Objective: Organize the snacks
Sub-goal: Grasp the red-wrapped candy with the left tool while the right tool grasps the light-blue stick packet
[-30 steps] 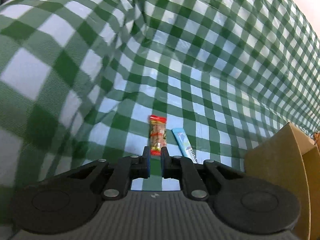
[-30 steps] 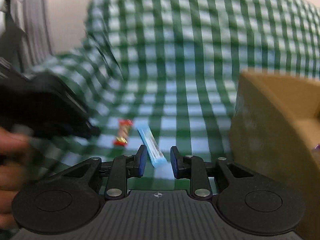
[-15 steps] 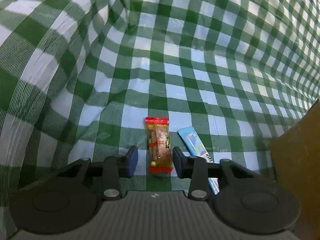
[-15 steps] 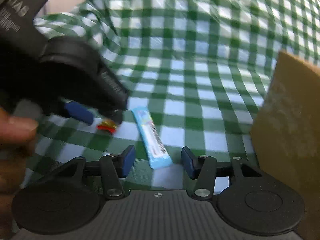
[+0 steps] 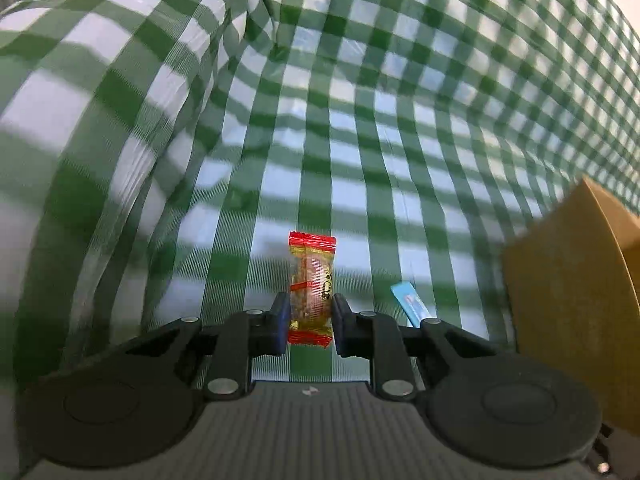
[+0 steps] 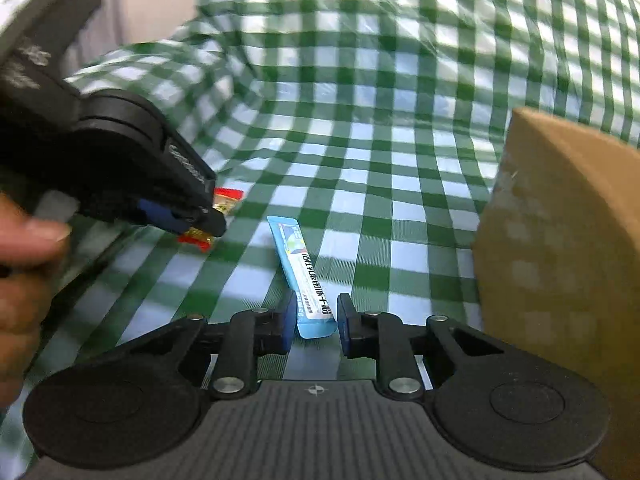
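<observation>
A red-ended clear snack bar (image 5: pixel 312 272) stands between the pads of my left gripper (image 5: pixel 310 316). The jaws are closing and pinch its near half, so it hangs a little above the cloth. In the right wrist view that gripper (image 6: pixel 200 220) sits at the left with the bar (image 6: pixel 226 196) poking out. A light blue snack stick (image 6: pixel 298 256) lies on the cloth. Its near end is between the pads of my right gripper (image 6: pixel 316 320), whose closing jaws touch both edges. The stick (image 5: pixel 410 304) also shows beside the left gripper.
A brown cardboard box (image 6: pixel 560 240) stands close on the right and fills that side; it is also on the right (image 5: pixel 568 300) in the left wrist view. A green-and-white checked cloth (image 5: pixel 360 140) covers the surface and rises in folds behind. A hand (image 6: pixel 24 248) holds the left gripper.
Both grippers opened, moved in over their snacks and closed. The left now pinches the red bar and has raised it. The right has narrowed onto the blue stick's near end.
</observation>
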Motion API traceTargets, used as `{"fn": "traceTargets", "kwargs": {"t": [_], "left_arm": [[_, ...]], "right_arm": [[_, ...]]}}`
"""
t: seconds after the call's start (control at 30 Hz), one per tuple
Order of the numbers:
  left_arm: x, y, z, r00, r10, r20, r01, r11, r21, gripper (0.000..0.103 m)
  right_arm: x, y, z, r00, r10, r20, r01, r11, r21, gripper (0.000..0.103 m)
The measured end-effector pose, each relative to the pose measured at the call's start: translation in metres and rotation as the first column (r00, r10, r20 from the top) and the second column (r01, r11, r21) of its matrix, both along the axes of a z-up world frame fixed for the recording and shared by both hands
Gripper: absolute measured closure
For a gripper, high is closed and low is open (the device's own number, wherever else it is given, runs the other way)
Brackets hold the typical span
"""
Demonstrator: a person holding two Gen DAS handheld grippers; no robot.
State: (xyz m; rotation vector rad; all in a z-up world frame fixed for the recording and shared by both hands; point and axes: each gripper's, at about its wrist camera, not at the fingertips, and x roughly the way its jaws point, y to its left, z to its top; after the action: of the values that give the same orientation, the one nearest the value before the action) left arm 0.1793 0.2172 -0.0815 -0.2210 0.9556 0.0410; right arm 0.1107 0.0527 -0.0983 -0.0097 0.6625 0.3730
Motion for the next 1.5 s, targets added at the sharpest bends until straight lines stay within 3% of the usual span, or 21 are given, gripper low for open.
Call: {"fn": "traceTargets", "kwargs": {"t": [0.17,0.3,0.4,0.47,0.57,0.73,0.87,1.13,1.23,1.37,1.5], "left_arm": [[-0.072,-0.006,0.016,1.0,0.007,0.015,-0.006,1.0,-0.027,0.079],[-0.147,-0.013,0.003,0.999,0.019,0.039,-0.017,0.998,-0.061,0.079],[-0.186,-0.023,-0.005,0.998,0.026,0.051,-0.019,0.992,-0.127,0.079],[-0.201,-0.038,-0.005,0.999,0.001,0.051,0.004,0.995,-0.102,0.079],[-0.208,-0.053,-0.006,0.998,-0.039,0.049,0.041,0.998,-0.049,0.079],[-0.208,-0.061,-0.02,0.997,-0.08,0.012,0.08,0.997,0.016,0.079],[-0.212,-0.056,-0.019,0.997,-0.071,0.021,0.071,0.997,0.0,0.079],[-0.212,-0.063,-0.02,0.997,-0.074,0.004,0.074,0.997,0.028,0.079],[-0.211,-0.061,-0.021,0.997,-0.08,0.0,0.08,0.996,0.033,0.079],[-0.208,-0.061,-0.022,0.996,-0.085,-0.003,0.085,0.996,0.035,0.079],[-0.208,-0.061,-0.023,0.996,-0.088,-0.004,0.088,0.995,0.039,0.079]], "right_arm": [[-0.064,-0.032,0.01,0.997,0.029,-0.076,-0.03,1.0,-0.005,0.08],[-0.119,-0.05,0.011,0.997,0.068,-0.045,-0.07,0.996,-0.053,0.08],[-0.16,-0.063,0.003,0.995,0.078,-0.061,-0.084,0.993,-0.085,0.079],[-0.173,-0.064,0.003,0.994,0.082,-0.073,-0.088,0.993,-0.078,0.079],[-0.187,-0.055,0.0,0.991,0.123,-0.057,-0.129,0.983,-0.129,0.078],[-0.176,-0.05,-0.009,0.981,0.141,-0.133,-0.153,0.985,-0.081,0.075],[-0.168,-0.044,-0.014,0.98,0.174,-0.095,-0.182,0.98,-0.081,0.067],[-0.155,-0.031,-0.026,0.968,0.234,-0.096,-0.243,0.966,-0.09,0.061],[-0.152,-0.028,-0.03,0.964,0.244,-0.107,-0.254,0.962,-0.097,0.063],[-0.148,-0.031,-0.031,0.968,0.229,-0.103,-0.237,0.968,-0.081,0.081],[-0.147,-0.035,-0.031,0.97,0.221,-0.104,-0.228,0.972,-0.063,0.084]]}}
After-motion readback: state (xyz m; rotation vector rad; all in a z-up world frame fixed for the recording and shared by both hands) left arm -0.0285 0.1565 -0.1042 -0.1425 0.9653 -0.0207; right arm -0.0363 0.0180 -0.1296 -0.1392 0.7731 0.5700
